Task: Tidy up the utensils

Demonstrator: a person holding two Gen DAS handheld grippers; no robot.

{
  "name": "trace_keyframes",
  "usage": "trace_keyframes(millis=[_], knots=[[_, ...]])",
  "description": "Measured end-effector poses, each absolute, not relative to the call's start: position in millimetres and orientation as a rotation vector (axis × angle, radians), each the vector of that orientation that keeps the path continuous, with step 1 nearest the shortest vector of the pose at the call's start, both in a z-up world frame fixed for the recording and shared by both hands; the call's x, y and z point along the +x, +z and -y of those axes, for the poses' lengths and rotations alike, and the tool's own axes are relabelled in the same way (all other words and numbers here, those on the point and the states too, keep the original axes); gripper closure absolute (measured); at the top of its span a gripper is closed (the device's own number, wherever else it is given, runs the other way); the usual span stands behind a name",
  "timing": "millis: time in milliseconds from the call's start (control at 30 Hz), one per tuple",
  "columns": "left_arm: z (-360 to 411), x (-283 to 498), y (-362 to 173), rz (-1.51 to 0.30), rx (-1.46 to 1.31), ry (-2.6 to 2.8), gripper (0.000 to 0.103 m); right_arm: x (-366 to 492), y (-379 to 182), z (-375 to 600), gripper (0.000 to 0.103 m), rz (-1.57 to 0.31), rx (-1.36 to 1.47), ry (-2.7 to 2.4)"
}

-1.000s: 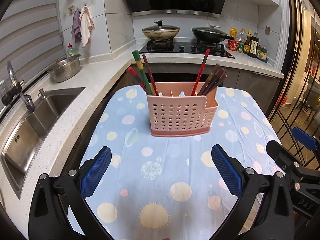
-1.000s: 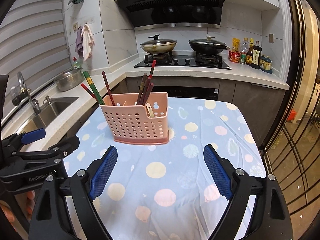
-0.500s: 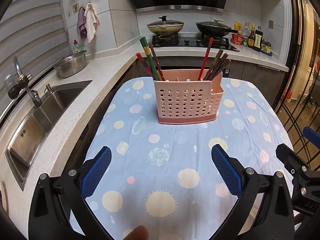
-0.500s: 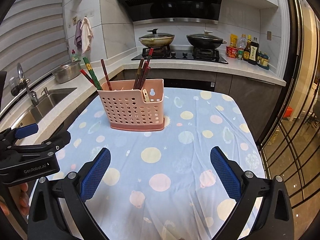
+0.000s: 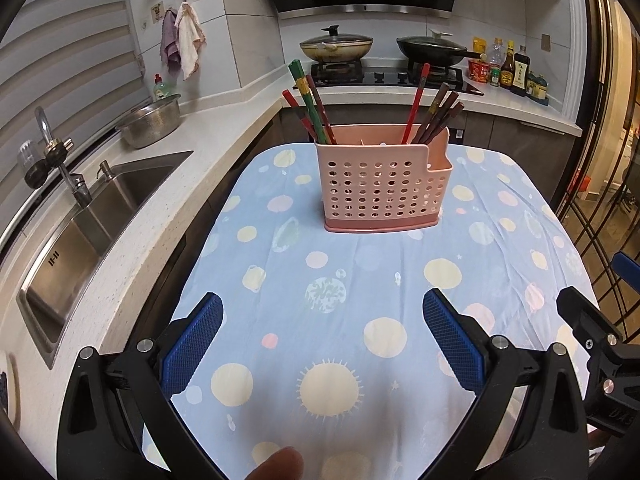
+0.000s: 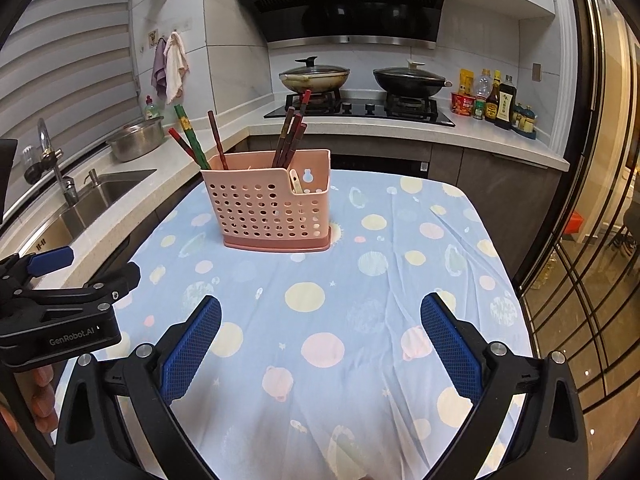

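Toward the bench's far edge we see chopsticks (image 5: pixel 310 104) already racked in the pink caddy (image 5: pixel 380 186), nothing loose, left hand-held gripper (image 5: pixel 322 344) and right hand-held gripper (image 6: pixel 320 344) both spread empty, so we judge sorting about done.

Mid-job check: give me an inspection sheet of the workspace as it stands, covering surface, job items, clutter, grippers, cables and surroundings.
Surface: blue spotted tablecloth, lightly creased.
Job's things: pink utensil basket upright near the far end; green and red chopsticks lean left in it, dark brown chopsticks lean right; a pale utensil sits in the low side compartment.
Clutter: nothing seen loose on the cloth.
Grippers: left gripper open, empty, short of the basket; right gripper likewise.
Cables: nothing seen.
Surroundings: sink left, steel bowl, two lidded pans on the hob, sauce bottles.
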State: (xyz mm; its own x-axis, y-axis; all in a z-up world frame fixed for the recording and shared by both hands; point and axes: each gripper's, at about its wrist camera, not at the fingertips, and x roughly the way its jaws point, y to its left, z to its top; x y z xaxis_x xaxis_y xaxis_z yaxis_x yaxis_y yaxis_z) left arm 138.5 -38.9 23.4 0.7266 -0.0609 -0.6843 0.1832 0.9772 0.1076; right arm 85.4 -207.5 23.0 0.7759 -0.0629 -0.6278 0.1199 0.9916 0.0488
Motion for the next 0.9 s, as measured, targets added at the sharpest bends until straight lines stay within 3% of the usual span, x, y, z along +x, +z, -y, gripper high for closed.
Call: trace_keyframes(millis=[900], knots=[[36.6,131.2,17.4,-0.749,0.192,-0.091,0.007,80.4,18.7,209.3,0.007,-0.684,0.098,-0.107]])
